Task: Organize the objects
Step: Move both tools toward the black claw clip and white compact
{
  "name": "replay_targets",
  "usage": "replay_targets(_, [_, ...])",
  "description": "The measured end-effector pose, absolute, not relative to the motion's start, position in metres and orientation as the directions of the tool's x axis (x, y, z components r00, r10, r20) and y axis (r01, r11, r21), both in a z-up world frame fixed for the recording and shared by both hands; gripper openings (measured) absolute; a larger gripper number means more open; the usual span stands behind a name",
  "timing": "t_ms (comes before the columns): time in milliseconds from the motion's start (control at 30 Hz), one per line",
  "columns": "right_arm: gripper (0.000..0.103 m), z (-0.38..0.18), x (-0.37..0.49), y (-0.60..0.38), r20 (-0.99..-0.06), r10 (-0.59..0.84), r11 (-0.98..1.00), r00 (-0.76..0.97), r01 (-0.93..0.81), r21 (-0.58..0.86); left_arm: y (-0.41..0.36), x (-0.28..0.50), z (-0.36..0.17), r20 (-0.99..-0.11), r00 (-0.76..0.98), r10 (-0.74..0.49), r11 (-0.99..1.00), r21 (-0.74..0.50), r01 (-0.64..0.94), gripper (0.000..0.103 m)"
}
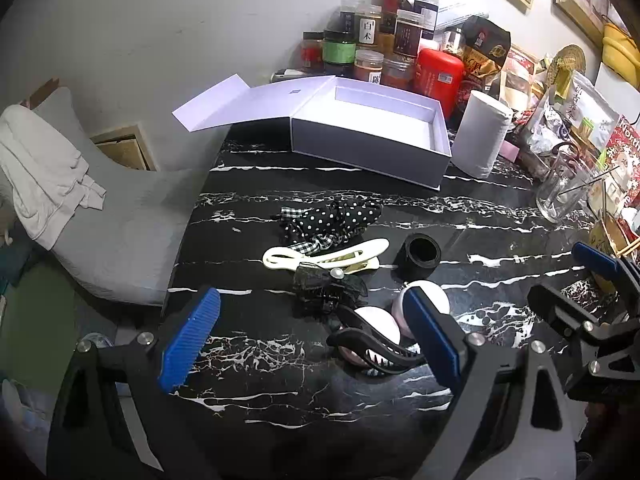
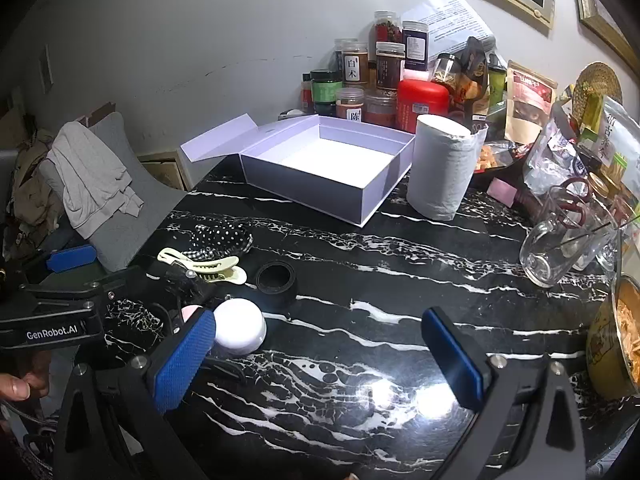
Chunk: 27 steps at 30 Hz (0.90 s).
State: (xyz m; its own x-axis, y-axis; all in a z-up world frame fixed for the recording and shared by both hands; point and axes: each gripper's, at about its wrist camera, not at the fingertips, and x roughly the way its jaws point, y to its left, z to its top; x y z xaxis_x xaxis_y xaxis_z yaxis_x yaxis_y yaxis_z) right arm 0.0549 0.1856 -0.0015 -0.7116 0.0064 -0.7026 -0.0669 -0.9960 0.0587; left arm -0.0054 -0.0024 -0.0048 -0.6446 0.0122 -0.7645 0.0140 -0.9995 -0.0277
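Observation:
An open white box [image 1: 384, 128] [image 2: 332, 164] stands at the back of the black marble table, its lid folded out left. Hair items lie in front of my left gripper [image 1: 312, 340], which is open: a polka-dot scrunchie [image 1: 336, 218], a cream clip [image 1: 328, 258], a black bow clip [image 1: 324, 284], a black claw clip [image 1: 372, 344], two white-pink round cases [image 1: 424, 304] and a black ring [image 1: 419, 254]. My right gripper [image 2: 324, 356] is open and empty over bare table, right of one round case [image 2: 240, 328] and the ring [image 2: 276, 278].
Jars [image 1: 372, 40], a red tin [image 1: 438, 76] and snack bags crowd the back right. A paper roll [image 2: 440, 168] stands beside the box. A glass [image 2: 560, 244] and a bowl of noodles [image 2: 616, 336] sit at the right. A grey chair with cloth [image 1: 60, 176] stands left.

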Motion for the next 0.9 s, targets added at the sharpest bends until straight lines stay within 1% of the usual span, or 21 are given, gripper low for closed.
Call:
replay_targets(167, [0.103,-0.0029,0.0546,0.1854,-0.704,0.004,-0.996,-0.71,-0.066,0.062,-0.0005,-0.0047,-0.0034,-0.753,-0.658,0.017,-1.0,-0.026,0.004,0.093])
replay_targets(900, [0.103,-0.0102,0.0522,0.1878,-0.72,-0.011,-0.995,-0.693,-0.06,0.073,0.0018,-0.0101,-0.0098,-0.775,-0.632,0.017,-1.0,-0.005,-0.021,0.093])
